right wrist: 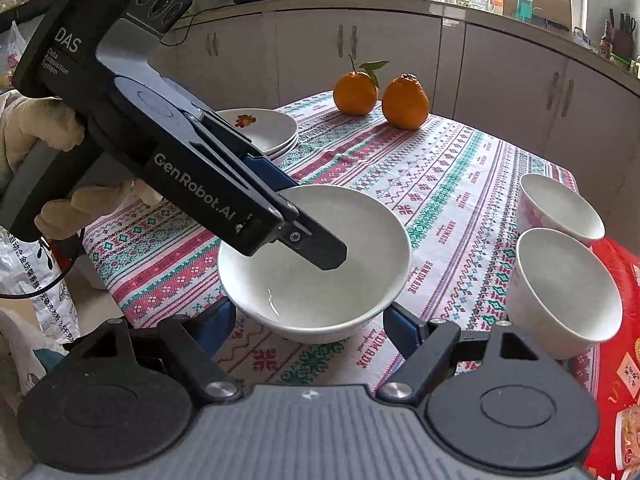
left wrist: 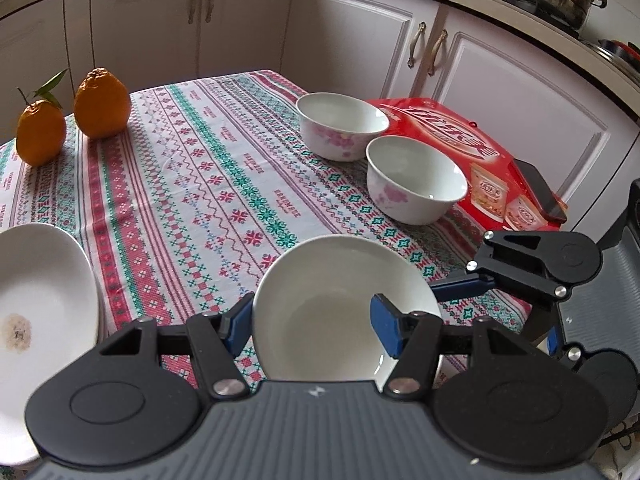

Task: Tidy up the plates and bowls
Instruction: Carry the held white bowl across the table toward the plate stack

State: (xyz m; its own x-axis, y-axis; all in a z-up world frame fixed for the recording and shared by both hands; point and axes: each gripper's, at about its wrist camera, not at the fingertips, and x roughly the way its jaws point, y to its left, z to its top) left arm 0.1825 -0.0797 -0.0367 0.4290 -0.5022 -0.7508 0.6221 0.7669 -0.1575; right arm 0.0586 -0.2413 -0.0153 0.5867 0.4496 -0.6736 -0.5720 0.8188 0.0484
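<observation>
A plain white bowl [left wrist: 320, 320] hangs low over the patterned tablecloth [left wrist: 192, 184], near its front edge. My left gripper [left wrist: 312, 320] is shut on the bowl's rim, one blue pad inside and one outside. In the right wrist view that left gripper [right wrist: 296, 216] reaches down into the bowl [right wrist: 320, 280] from the upper left. My right gripper [right wrist: 310, 328] flanks the bowl's lower wall, with its blue pads against both sides. Two floral bowls [left wrist: 342, 128] [left wrist: 416, 184] stand to the right. A stack of white plates [left wrist: 40, 320] lies at the left.
Two oranges [left wrist: 102, 104] [left wrist: 40, 132] sit at the far left corner. A red box [left wrist: 452, 136] with a phone [left wrist: 540, 188] on it lies behind the floral bowls. White cabinets surround the table. A gloved hand [right wrist: 40, 128] holds the left gripper.
</observation>
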